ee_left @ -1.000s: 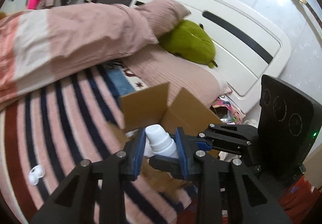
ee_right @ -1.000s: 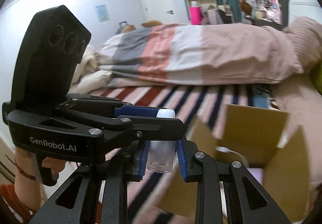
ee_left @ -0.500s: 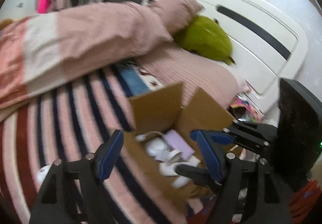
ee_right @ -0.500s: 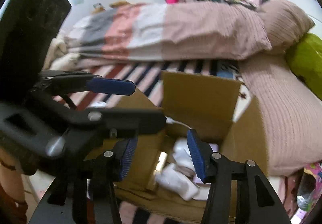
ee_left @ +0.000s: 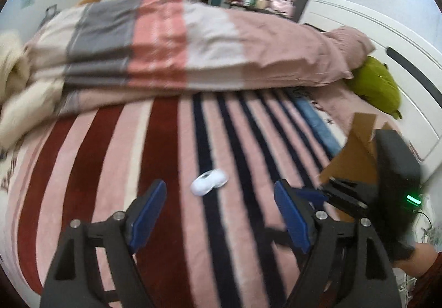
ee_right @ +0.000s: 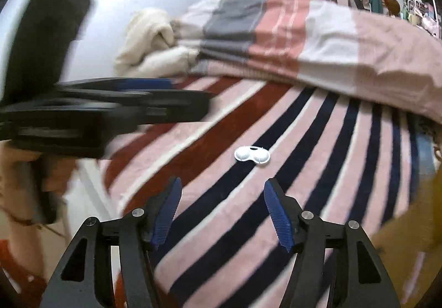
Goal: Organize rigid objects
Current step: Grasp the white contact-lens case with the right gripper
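Both grippers were over the striped bedcover [ee_left: 116, 158], pointing down at the small white double-cup case [ee_left: 209, 182], the only loose rigid item seen on the cover.

L gripper [ee_left: 219, 214]: jaws released, had just been opening, nothing btwn pads; the case lay just beyond and roughly centred on the gap. R gripper [ee_right: 222, 209]: jaws likewise apart, just been opening, empty; the case [ee_right: 252, 156] sat ahead of the tips, slightly right of centre.

Cardboard box [ee_left: 356, 153] stood right of the case, partly hidden behind the R unit in the L view; its contents weren't visible. Folded quilt [ee_left: 193, 51] lay well beyond the case, green plush [ee_left: 378, 89] beyond and right of it.

Judgement: both sets of jaws stood wide & empty since each was lined up on the case for a pick; L looked better centred. Frames blurred, esp. L unit in R view, so contact w/ cover couldn't be told
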Motion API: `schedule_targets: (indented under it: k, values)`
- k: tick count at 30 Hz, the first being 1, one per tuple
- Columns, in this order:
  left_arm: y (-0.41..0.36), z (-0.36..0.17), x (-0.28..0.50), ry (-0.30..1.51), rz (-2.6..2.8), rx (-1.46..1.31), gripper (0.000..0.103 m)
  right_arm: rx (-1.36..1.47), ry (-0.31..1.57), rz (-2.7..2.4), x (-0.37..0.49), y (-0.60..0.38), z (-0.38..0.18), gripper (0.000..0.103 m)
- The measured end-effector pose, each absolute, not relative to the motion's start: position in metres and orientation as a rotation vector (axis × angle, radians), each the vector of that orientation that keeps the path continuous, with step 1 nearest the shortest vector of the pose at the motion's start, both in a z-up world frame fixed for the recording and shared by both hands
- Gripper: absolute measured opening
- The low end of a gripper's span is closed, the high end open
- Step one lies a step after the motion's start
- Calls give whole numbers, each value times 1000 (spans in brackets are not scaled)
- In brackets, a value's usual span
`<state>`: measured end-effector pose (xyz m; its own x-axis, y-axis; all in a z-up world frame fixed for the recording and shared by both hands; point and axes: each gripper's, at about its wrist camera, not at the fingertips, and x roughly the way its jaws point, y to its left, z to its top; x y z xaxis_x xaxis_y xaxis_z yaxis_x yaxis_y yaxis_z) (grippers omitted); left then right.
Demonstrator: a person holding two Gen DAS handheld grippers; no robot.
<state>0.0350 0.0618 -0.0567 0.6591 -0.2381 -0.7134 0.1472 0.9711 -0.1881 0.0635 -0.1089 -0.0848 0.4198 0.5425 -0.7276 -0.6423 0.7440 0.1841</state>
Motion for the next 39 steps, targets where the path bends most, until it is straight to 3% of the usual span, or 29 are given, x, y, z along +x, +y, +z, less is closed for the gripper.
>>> schedule_targets:
  k: [5,11,14,16,25,28,30,33,39]
  values:
    - [91,-95,31,866,-200,-175,78,-71,930,618,106,-76,-152,66]
    - [112,-121,29,895,-169,-216,78,-131,917,491,140,-41,-182,76]
    - [121,-126,30,899,-167,-241,78,-177,906,433,141,-31,-180,75]
    - [124,-126,31,900,-170,-249,78,-200,895,424,136,-29,-178,59]
    - [104,-121,45,920,-324,-299,77,-226,820,635,97,-43,-145,59]
    - [80,-111,48,912,-434,-319,66,-245,768,734,71,-51,-117,59]
    - [65,-101,49,906,-493,-324,48,-257,734,754,58,-57,-99,59]
    - [37,-80,47,883,-587,-305,29,-247,682,755,42,-73,-74,59]
    - [-24,-40,46,847,-662,-205,29,-190,656,695,35,-122,-41,59]
